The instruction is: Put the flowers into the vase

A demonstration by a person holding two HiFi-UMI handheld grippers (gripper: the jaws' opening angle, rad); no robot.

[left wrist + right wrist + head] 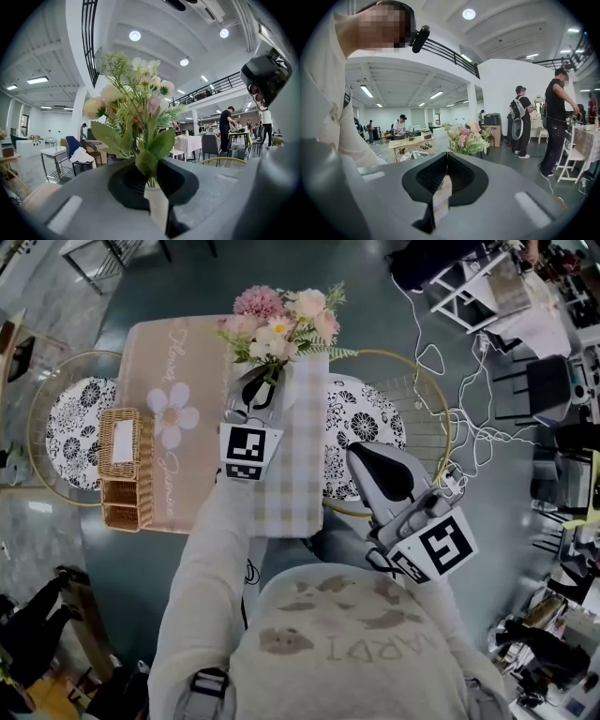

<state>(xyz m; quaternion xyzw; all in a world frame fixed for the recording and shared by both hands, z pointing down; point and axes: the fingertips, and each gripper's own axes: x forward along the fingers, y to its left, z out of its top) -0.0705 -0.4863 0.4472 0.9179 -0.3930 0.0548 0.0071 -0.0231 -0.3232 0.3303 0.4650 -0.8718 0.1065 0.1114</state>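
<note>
Fingers of left gripper [150,180] are clamped on the stems of the flowers [136,108]; blooms stand above the fingertips, over the checked surface [295,479]. Right gripper [444,161] fingers are pressed together, nothing between them.

— Where are the flowers [281,322]?
— Stems sit between the fingers of the left gripper [261,382]; blooms stick out past the tips.
— And the wicker basket [124,479]?
— On the table [145,352], left of those fingers.
</note>
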